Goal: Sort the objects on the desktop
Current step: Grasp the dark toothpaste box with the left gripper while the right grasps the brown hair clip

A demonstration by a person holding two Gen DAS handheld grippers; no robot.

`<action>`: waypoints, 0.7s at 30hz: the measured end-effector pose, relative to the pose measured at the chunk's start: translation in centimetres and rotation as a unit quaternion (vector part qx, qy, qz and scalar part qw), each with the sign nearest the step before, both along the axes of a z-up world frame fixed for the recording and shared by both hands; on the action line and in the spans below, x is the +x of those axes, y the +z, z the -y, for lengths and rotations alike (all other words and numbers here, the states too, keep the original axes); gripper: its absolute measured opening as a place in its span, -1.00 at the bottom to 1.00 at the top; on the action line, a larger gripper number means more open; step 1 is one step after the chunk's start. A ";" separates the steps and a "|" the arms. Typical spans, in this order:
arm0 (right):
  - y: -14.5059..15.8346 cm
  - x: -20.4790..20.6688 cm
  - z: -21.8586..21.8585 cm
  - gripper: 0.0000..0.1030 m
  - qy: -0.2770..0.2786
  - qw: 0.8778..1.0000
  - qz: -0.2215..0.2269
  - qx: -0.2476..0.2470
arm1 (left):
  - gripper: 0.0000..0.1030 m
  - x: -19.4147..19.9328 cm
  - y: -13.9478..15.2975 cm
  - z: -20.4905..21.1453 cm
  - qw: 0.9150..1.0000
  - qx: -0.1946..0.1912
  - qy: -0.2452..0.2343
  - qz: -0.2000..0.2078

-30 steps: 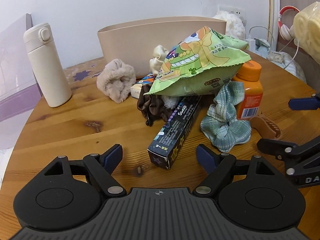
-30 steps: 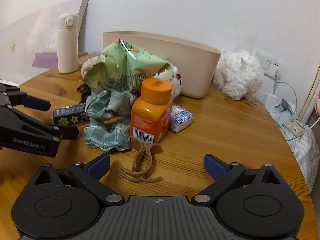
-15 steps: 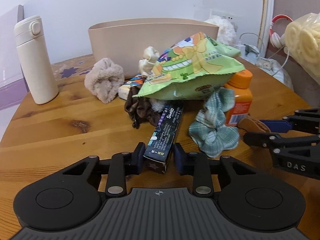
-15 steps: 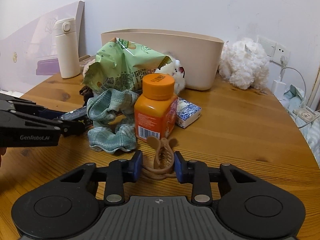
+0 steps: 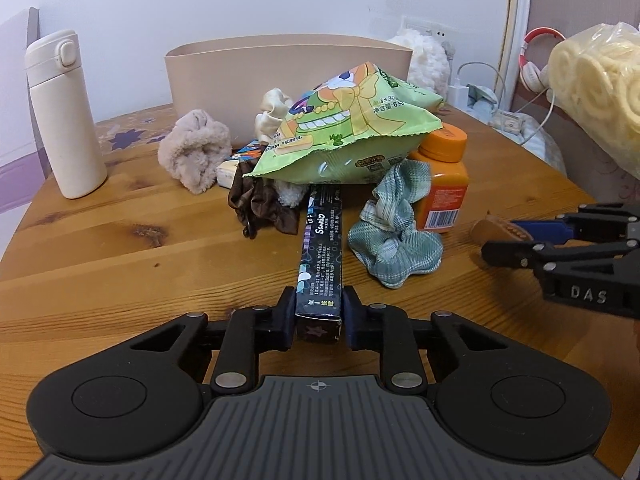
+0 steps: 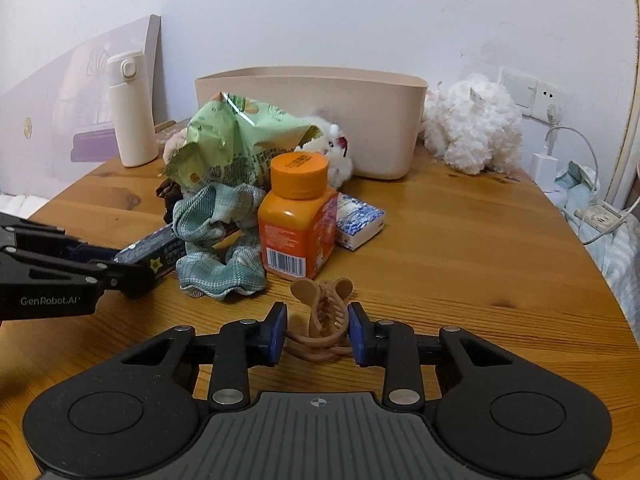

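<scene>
Evidently the sorting has barely begun; in the left wrist view the left gripper (image 5: 318, 318), its jaws just closed, clamps the near end of a long dark cardboard box (image 5: 321, 256) printed "Sanrio", far end under the green snack bag (image 5: 352, 136) mid-worktop; the beige plastic bin (image 5: 280, 76) at the far edge awaits everything.

In the right wrist view the right gripper (image 6: 318, 334) has narrowed onto a brown plastic claw hair clip (image 6: 322, 316) near the front edge; the other gripper's side reads "GenRobot.AI".

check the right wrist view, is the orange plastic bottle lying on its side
No, the orange plastic bottle stands upright on the round wooden table, its cap on top.
</scene>
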State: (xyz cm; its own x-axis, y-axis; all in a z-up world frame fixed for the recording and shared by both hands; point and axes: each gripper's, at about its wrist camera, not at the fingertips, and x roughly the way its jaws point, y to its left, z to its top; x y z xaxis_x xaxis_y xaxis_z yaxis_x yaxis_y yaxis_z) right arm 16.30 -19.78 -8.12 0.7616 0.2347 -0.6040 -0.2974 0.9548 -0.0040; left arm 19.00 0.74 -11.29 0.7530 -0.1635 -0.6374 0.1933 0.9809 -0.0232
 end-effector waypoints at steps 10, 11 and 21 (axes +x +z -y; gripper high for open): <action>1.6 -1.3 0.1 -0.42 0.004 1.000 0.020 0.009 | -0.55 -2.3 0.3 -0.9 1.000 0.001 -0.003 0.001; 1.7 -1.5 0.1 -0.42 0.005 1.000 0.022 0.009 | -0.55 -2.6 0.4 -1.0 1.000 0.001 -0.003 0.002; 3.2 -4.1 -0.1 -0.42 0.009 0.999 0.042 0.016 | -0.56 -6.5 1.3 -1.7 1.000 0.002 -0.004 0.013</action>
State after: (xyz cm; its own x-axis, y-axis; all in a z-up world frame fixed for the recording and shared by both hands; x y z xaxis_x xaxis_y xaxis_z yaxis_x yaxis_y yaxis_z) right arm 12.17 -19.67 -4.92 0.8047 0.2658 -0.5309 -0.3135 0.9496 0.0003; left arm 12.47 2.48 -9.94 0.7685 -0.1671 -0.6176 0.2012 0.9794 -0.0147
